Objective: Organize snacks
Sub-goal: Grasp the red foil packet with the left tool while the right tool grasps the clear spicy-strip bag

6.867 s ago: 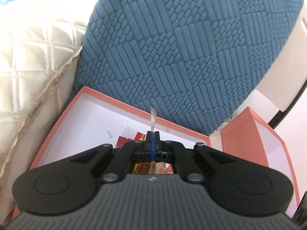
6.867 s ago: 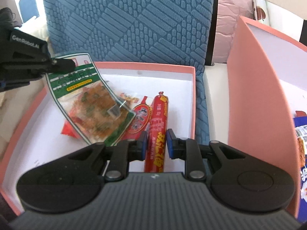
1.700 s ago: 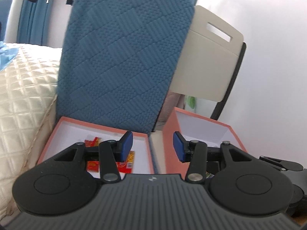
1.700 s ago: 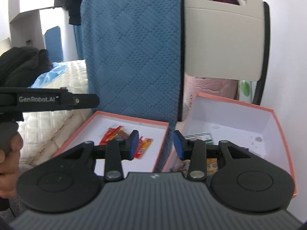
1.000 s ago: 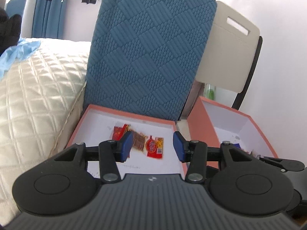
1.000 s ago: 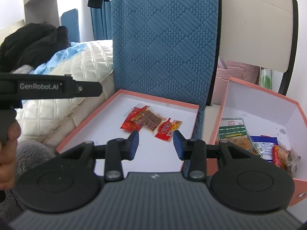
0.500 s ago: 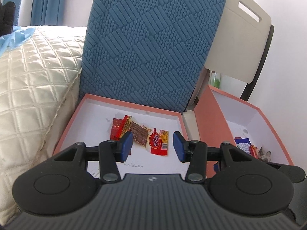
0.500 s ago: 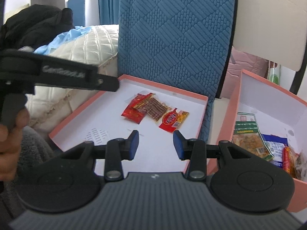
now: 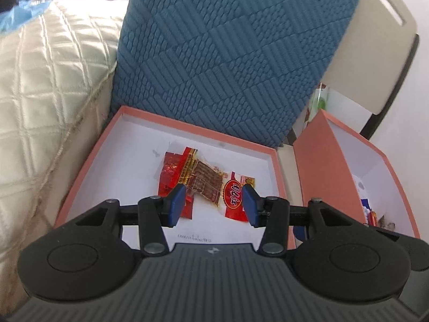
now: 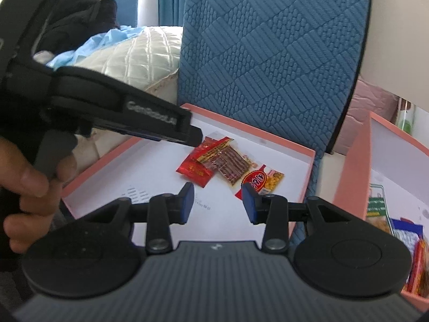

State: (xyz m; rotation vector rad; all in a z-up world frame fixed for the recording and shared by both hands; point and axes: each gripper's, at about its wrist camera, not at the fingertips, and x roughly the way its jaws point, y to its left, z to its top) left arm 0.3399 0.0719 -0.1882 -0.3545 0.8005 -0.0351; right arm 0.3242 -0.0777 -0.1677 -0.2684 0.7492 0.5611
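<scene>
Both tools are empty, fingers spread wide. The left tool (image 9: 213,204) hovers low over the shallow pink tray (image 9: 88,166), which rests against the blue quilted cushion (image 9: 228,53); the right tool (image 10: 217,201) hangs near the same tray, a little further toward its right side. Three snacks lie loose in the tray, overlapping in a small cluster near its middle: a red packet (image 9: 171,171), a clear packet of brown strips (image 9: 205,181) lying partly over it, and a red-and-yellow packet (image 9: 237,193) touching the strips on the right. The deeper pink box (image 10: 354,166) stands just beside the tray, on its right, and already holds several items, among them a green-and-white packet (image 10: 376,209) and a blue one (image 10: 407,236); the rest of its contents are cut off at the frame edge and cannot be counted. Judgement: the sorting appears well advanced, with the larger share of snacks in the box and three packets left to transfer. The left tool is best placed for the next pick; the overlap between packets may cause two to lift together.
</scene>
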